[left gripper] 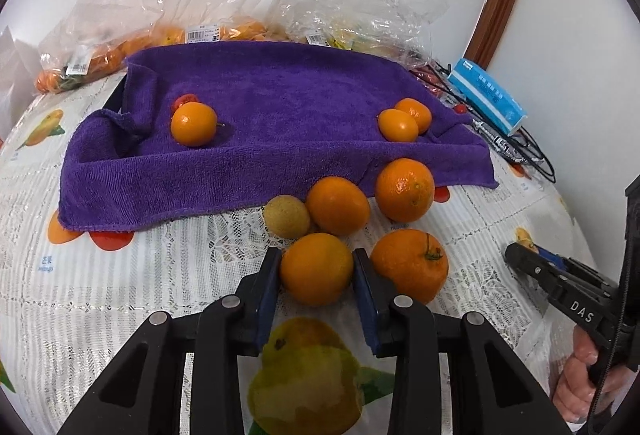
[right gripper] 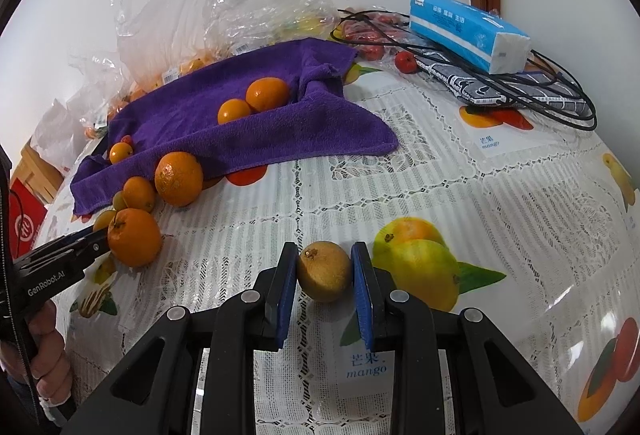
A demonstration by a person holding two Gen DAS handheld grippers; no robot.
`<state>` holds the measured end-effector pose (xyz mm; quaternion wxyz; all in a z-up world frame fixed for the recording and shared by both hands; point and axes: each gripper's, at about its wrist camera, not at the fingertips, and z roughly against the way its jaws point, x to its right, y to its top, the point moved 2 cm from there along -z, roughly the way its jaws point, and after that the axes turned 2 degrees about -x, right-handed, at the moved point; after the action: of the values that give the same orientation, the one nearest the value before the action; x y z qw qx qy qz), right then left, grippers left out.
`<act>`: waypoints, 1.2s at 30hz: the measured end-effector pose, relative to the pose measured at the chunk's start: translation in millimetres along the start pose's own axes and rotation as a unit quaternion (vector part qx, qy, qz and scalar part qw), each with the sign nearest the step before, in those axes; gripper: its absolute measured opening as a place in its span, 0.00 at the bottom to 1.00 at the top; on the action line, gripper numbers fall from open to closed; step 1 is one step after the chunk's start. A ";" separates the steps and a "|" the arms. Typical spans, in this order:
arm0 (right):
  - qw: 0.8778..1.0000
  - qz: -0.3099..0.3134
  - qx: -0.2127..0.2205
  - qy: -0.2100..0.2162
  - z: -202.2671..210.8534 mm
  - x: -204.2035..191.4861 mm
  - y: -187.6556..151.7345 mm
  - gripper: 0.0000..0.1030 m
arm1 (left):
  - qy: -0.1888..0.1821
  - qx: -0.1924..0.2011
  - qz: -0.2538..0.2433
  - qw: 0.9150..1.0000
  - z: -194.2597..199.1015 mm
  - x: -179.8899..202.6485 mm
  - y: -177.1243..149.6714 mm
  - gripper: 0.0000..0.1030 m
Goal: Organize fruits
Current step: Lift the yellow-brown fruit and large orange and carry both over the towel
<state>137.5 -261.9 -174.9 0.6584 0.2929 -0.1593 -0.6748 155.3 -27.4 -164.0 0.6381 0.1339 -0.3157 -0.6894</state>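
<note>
Towel (left gripper: 280,107): purple, soft, draped over a tray on the table (left gripper: 120,287), a few fruits lying on it.
Orange (left gripper: 316,269): firm, smooth, round; left tool (left gripper: 316,271) pressed its sides at the widest part.
Brown fruit (right gripper: 325,271): small, light, rough-skinned; right tool (right gripper: 325,275) clamped it at mid-height, over the table.

The left gripper (left gripper: 316,275) is sitting low in the centre of its own view, angling downward, its blue pads (left gripper: 267,295) pressing both sides of an orange (left gripper: 316,269). The right gripper (right gripper: 325,275) is doing likewise at lower centre of its view, clamping a brownish-yellow fruit (right gripper: 325,271). A hand (right gripper: 48,359) is gripping the handle at lower left.
</note>
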 end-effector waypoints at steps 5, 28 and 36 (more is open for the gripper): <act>1.000 0.000 0.001 0.000 0.0 -1.0 0.2 0.26 | -0.028 0.020 0.024 0.999 8.8 -9.5 -1.8 0.32; 0.999 0.011 0.040 -0.030 15.6 -2.8 -0.5 0.26 | -0.026 0.090 0.041 0.995 43.1 -21.0 -9.3 0.32; 0.998 -0.009 0.065 0.004 25.4 0.2 -2.9 0.26 | -0.010 0.103 0.054 0.993 56.7 -36.1 -17.0 0.32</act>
<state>119.8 -266.2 -157.0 0.6328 0.3386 -0.1976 -0.6677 113.8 22.2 -138.8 0.6544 0.1749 -0.3982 -0.6186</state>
